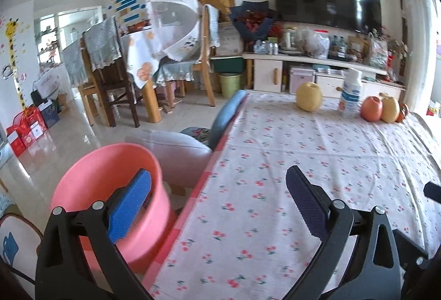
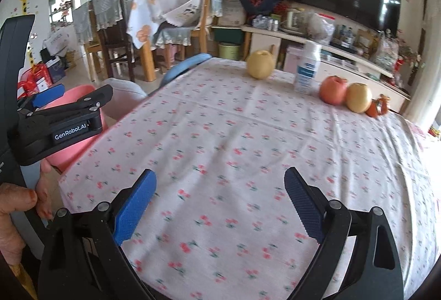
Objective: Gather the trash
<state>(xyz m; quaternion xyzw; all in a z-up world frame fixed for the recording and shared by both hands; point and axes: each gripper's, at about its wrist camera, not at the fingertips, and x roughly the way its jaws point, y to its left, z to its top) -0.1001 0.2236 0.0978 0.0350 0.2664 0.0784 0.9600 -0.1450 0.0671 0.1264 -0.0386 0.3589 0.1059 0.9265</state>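
The left gripper [image 1: 217, 198] fills the bottom of the left wrist view with its 2 fingers [image 1: 129, 206] spread wide and nothing between them. The bright blue pad at lower left overlaps a pink bucket [image 1: 110, 170], which stands beside the surface [image 1: 303, 162] just off its left edge; the dark pad at lower right hangs over the flowered cloth. From this view the inside of the bucket is not visible.

The right gripper [image 2: 219, 203] sits at the bottom of the right wrist view, its fingers [image 2: 135, 206] likewise released and wide apart, empty, above the cloth. At the left edge of that view the left gripper appears from the side, over the pink bucket, with a hand [image 2: 16, 217] on its handle at lower left.

At the far end of the surface, in the upper right of both views, stand a yellow pear [image 1: 308, 96], a white bottle [image 1: 350, 91] with a blue label, a red apple [image 1: 372, 108], a second yellow pear [image 1: 390, 109] touching the apple, and a small orange-red item [image 1: 403, 114] at the right end of the row that is too blurred to identify. The cloth between the grippers and this row is bare. Both views are slightly blurred.
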